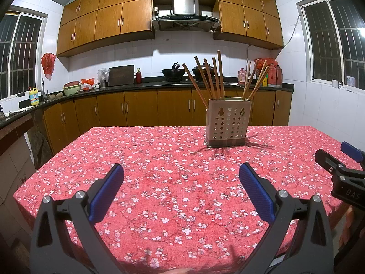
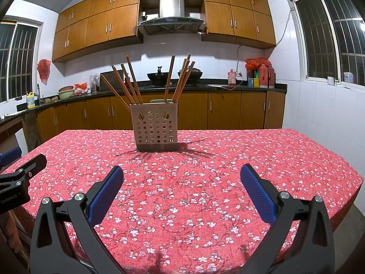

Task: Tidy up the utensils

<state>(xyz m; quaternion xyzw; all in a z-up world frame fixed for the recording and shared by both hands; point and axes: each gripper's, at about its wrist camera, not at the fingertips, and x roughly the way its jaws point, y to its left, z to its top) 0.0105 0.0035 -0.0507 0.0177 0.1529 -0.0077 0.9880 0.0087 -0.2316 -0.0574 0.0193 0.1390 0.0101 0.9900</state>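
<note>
the surface (image 1: 173, 182) is a rectangular table covered to its edges by a red cloth printed with small white blossoms. standing upright on it, toward the far side, is a beige perforated plastic utensil holder (image 1: 228, 123) with a darker base, wooden chopsticks leaning out of its top. its shadow falls on the cloth.

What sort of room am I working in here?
Most likely a home kitchen: a range hood sits among wooden cabinets, woks stand on the counter, and a chopstick holder stands on a table with a floral cloth.
</note>
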